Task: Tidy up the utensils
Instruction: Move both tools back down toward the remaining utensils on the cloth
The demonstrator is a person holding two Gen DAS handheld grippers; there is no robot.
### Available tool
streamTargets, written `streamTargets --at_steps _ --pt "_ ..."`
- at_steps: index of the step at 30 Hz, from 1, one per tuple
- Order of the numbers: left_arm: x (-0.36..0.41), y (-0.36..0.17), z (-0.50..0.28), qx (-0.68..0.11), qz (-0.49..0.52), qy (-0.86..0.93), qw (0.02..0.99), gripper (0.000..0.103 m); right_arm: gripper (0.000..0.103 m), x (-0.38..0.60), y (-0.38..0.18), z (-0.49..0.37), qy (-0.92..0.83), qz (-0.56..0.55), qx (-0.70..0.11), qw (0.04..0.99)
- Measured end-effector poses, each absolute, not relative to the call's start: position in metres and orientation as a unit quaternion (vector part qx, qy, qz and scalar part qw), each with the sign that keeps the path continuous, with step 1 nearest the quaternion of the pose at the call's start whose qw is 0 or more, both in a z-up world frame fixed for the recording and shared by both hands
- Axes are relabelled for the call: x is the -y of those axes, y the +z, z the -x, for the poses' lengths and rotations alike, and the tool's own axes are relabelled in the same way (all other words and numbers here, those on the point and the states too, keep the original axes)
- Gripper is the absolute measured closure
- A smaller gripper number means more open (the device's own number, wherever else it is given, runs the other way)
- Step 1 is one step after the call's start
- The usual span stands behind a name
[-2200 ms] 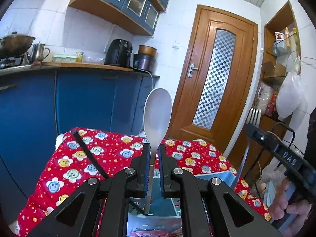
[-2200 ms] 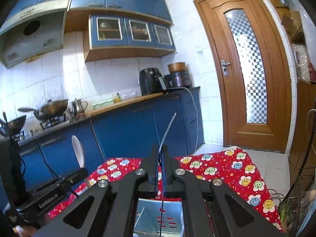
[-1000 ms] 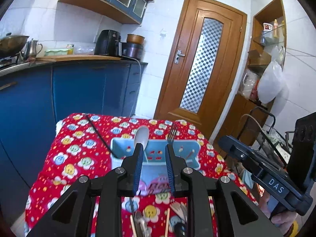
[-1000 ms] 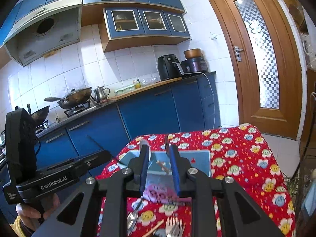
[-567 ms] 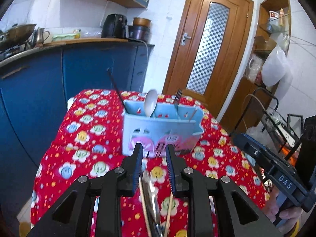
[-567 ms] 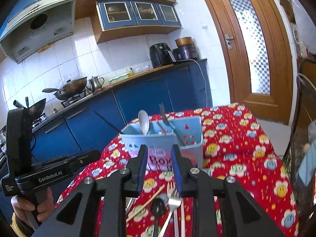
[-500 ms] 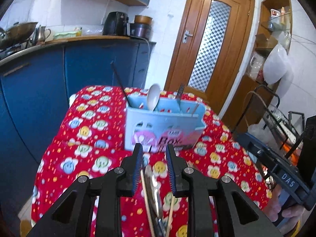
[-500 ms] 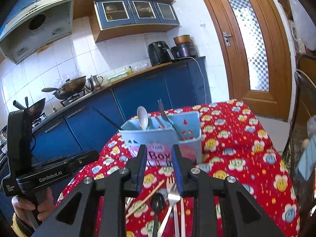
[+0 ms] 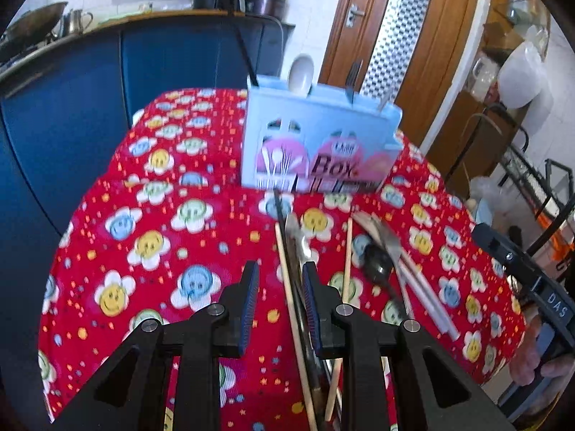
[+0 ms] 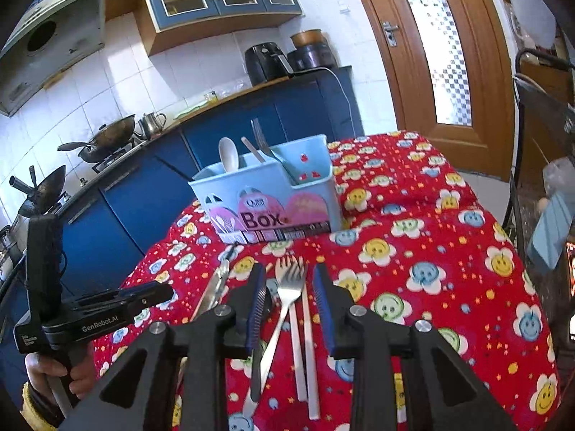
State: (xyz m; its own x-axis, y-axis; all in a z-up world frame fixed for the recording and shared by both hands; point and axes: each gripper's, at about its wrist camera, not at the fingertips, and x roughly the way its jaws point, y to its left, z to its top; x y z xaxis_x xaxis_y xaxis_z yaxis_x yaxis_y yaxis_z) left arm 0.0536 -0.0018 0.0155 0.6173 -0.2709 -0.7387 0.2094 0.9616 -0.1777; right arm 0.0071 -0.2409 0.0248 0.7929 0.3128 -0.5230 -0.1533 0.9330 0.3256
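Lengthwise, fork [image 10: 287, 287] tines toward caddy [image 10: 273, 194], right claw [image 10: 289, 309] opening

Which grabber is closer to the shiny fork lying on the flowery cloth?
Right. The right gripper, jaws opening, hangs right over the fork, whose tines show between its fingers. The left gripper is off to the side, over the wooden chopstick, with nothing held.

A red flower-print cloth [image 10: 449, 251] covered the desk. At its far side stood a light-blue utensil box [image 10: 273, 197] (a label reading "Box" on its front); nearer lay loose cutlery: a fork [image 10: 287, 287], white chopsticks [image 10: 309, 341], wooden chopsticks [image 9: 287, 287] and a black spoon [image 9: 377, 260].
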Motion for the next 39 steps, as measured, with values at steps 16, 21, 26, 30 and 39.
streamTargets --at_steps 16,21,26,30,39 --pt "0.010 -0.013 -0.039 -0.475 0.012 -0.144 0.868 0.078 0.072 0.246 0.008 -0.004 0.125 -0.147 -0.321 0.927" --pt "0.010 -0.013 -0.041 -0.473 0.013 -0.140 0.870 0.078 0.072 0.247 0.007 -0.005 0.124 -0.148 -0.321 0.927" --pt "0.012 -0.013 -0.042 -0.471 0.008 -0.135 0.872 0.077 0.072 0.248 0.005 -0.006 0.124 -0.150 -0.324 0.926" --pt "0.013 -0.014 -0.045 -0.470 0.006 -0.129 0.873 0.077 0.072 0.249 0.004 -0.006 0.124 -0.150 -0.326 0.925" --pt "0.013 -0.014 -0.049 -0.475 -0.006 -0.120 0.872 0.076 0.072 0.249 0.003 -0.008 0.123 -0.149 -0.330 0.924"
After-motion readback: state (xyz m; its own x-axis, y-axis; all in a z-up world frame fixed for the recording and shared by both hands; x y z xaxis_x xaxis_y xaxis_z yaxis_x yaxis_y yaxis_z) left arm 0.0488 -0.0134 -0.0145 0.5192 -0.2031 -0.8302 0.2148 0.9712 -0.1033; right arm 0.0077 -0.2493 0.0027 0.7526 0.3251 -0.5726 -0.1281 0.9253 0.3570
